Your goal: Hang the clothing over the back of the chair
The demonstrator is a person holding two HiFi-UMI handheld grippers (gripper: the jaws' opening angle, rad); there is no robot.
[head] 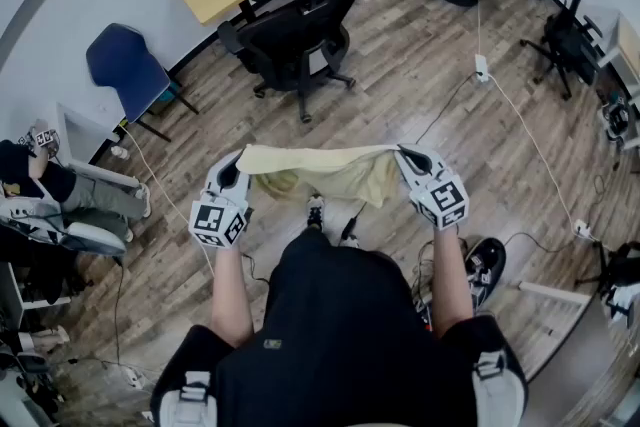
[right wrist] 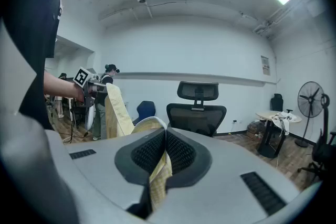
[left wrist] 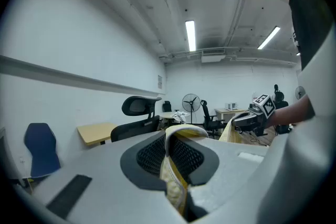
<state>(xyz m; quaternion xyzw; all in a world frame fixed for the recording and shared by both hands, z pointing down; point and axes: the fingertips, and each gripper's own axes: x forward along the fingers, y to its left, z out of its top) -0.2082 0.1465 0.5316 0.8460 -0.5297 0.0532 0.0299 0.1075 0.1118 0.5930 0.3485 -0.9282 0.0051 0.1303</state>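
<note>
We hold the yellow clothing (head: 322, 171) stretched out in the middle of the frame. Our left gripper (head: 236, 167) and right gripper (head: 406, 157) each pinch a top corner. It looks soft, light and floppy, so the top edge seems the best place to hold. The black chair (head: 300, 35) stands well apart, upper middle.

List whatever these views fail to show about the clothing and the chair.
Head view: the yellow clothing is bunched between left gripper and right gripper; its type is unreadable.
Both gripper views: gripper bodies hide its hanging part.
Right gripper view: the black office chair has its seat and base behind the gripper body.
</note>
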